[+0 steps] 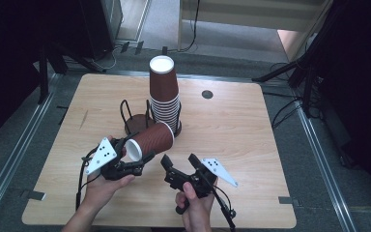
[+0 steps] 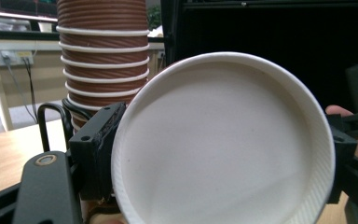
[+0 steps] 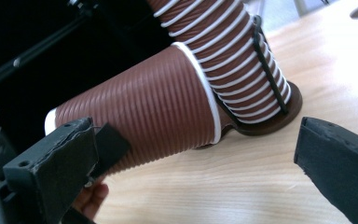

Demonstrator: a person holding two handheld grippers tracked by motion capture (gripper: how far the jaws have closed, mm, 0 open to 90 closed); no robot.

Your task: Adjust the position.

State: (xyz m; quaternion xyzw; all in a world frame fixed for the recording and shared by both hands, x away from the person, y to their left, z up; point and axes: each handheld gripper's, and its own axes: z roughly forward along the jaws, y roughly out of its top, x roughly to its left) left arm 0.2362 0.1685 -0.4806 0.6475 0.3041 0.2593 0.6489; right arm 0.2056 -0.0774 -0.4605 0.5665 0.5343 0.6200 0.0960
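A lab: black tripod stands (image 1: 290,72), floor cables (image 1: 285,108), wooden table (image 1: 251,140)

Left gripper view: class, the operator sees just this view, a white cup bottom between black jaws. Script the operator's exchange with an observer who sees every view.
Operator: How does the cup lie?
Observer: The brown ribbed paper cup lies on its side, clamped at its base by the left gripper.
Operator: Where is the other gripper?
Observer: The right gripper is beside the cup, jaws open, holding nothing.
Operator: What holds the stack of brown ribbed paper cups?
Observer: A black wire holder on a round brown base; a second holder beside it has no cups.
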